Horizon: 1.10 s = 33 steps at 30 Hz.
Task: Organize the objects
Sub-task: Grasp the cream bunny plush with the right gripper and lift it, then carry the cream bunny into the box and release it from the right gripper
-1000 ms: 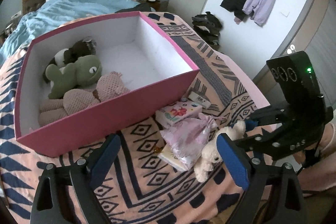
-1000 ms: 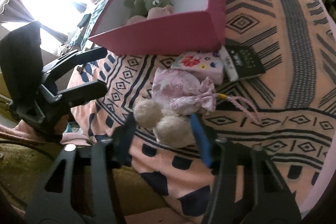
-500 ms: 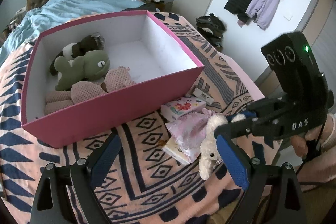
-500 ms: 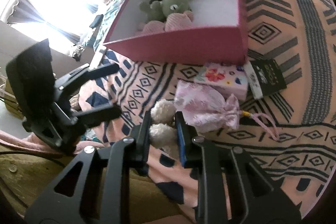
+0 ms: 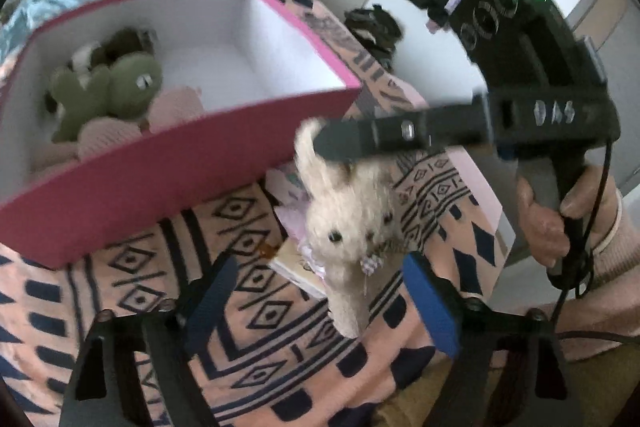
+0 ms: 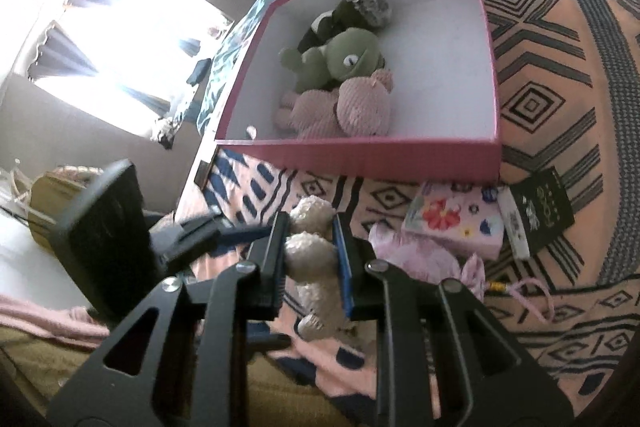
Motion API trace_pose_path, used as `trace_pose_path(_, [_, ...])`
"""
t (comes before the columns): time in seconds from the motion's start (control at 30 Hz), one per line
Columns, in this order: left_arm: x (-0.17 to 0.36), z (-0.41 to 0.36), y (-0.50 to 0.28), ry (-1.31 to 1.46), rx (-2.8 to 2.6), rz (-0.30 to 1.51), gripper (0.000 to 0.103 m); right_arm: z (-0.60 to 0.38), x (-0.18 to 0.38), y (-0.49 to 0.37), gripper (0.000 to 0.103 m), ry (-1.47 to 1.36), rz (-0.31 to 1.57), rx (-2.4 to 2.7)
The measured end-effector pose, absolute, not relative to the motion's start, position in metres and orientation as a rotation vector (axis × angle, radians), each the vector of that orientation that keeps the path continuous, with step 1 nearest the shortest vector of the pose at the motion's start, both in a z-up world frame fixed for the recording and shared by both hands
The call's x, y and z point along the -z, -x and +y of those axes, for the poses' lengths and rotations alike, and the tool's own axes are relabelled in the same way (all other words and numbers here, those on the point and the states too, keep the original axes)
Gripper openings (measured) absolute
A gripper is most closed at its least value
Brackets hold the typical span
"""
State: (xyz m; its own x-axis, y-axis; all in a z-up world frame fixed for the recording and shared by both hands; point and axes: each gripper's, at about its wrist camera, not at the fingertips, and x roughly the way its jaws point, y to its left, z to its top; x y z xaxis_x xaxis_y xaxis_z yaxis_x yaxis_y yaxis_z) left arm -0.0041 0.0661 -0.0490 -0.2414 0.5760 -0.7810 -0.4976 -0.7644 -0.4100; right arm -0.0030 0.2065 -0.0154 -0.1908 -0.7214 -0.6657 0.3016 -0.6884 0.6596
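One cream plush dog (image 6: 310,255) hangs clamped between the two pads of the right gripper (image 6: 310,247), lifted clear of the patterned bedspread (image 6: 560,99) just in front of the pink box (image 6: 360,157). Seen from the left wrist, the same toy (image 5: 352,211) dangles head-down from the right gripper's fingers (image 5: 384,139), a person's hand (image 5: 560,215) wrapped around the handle. Inside the box, against its left wall, lie a green plush turtle (image 6: 340,61), a pink knitted plush (image 6: 348,107) and a dark plush (image 6: 348,11) behind them; the rest of its white floor is bare. Beside the box's near right corner sit a floral tissue pack (image 6: 456,223), a black booklet (image 6: 544,211) and a pink drawstring pouch (image 6: 424,255), all on the bedspread and below the raised toy. The left gripper (image 5: 316,291) hovers in front of the box with its jaws apart, having just been narrowing; the dog's lower body hangs between its blue pads (image 5: 432,303) without either pad touching it.
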Motion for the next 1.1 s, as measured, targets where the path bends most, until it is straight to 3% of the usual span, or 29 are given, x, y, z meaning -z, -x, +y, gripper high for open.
trace_pose_path(0.13, [0.065,0.071,0.011,1.388,-1.982,-0.148,0.058,0.209,0.020,0.016,0.023,-1.398,-0.555,1.959])
trace_pose_path(0.2, [0.069,0.073,0.013,1.399,-1.956,-0.154,0.042,0.208,0.025,0.020,0.027,-1.420,-0.553,1.975])
trace_pose_path(0.23, [0.070,0.073,0.014,1.397,-1.952,-0.163,0.039,0.207,0.030,0.022,0.029,-1.445,-0.551,1.978])
trace_pose_path(0.33, [0.068,0.072,0.016,1.376,-1.951,-0.177,0.032,0.206,0.040,0.021,0.071,-1.510,-0.493,2.023])
trace_pose_path(0.4, [0.067,0.073,0.017,1.367,-1.952,-0.176,0.031,0.205,0.047,0.018,0.071,-1.521,-0.491,1.991])
trace_pose_path(0.43, [0.068,0.073,0.017,1.368,-1.946,-0.176,0.031,0.204,0.050,0.017,0.064,-1.529,-0.480,1.989])
trace_pose_path(0.47, [0.068,0.074,0.018,1.369,-1.940,-0.175,0.031,0.201,0.053,0.017,0.049,-1.534,-0.448,1.988])
trace_pose_path(0.53, [0.068,0.075,0.017,1.365,-1.925,-0.172,0.031,0.197,0.056,0.018,0.039,-1.535,-0.441,1.958])
trace_pose_path(0.73, [0.058,0.075,0.015,1.337,-1.912,-0.165,0.030,0.202,0.048,0.013,0.035,-1.514,-0.417,1.965])
trace_pose_path(1.1, [-0.004,0.068,0.041,1.156,-2.002,-0.108,0.030,0.204,-0.031,0.017,0.035,-1.290,-0.357,2.027])
